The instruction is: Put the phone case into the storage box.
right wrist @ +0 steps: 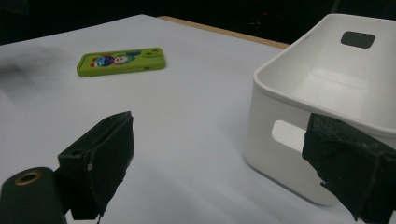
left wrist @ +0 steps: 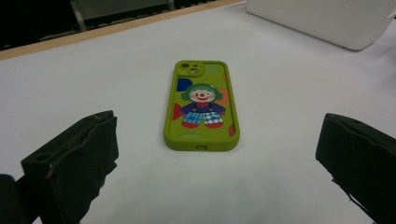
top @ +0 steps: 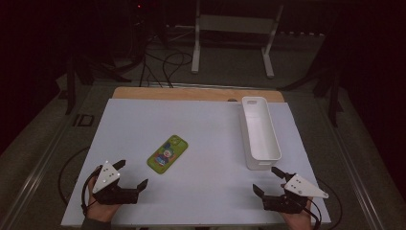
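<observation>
Item 1: green phone case [top: 167, 153], printed with a cartoon clown. It lies flat, picture side up, on the white worktop [top: 206, 191], left of centre and angled so the camera cut-out end points toward the far right. It lies alone with bare surface on every side, which I judge leaves either gripper free access. No brand or lettering legible on it.

Item 2: white plastic bin [top: 260, 133], long and narrow, open top, empty, with handle cut-outs in its end walls. It stands along the worktop's right edge, long axis running near to far, well apart from the case; probably the receptacle. No label visible.

Item 3: left gripper [top: 132, 174], near-left corner, jaws spread wide, holding nothing. Its own view frames the case squarely between the jaws, suggesting it is lined up for an approach.

Item 4: right gripper [top: 268, 178], near-right corner, jaws likewise wide apart and empty, near the bin's near end.
</observation>
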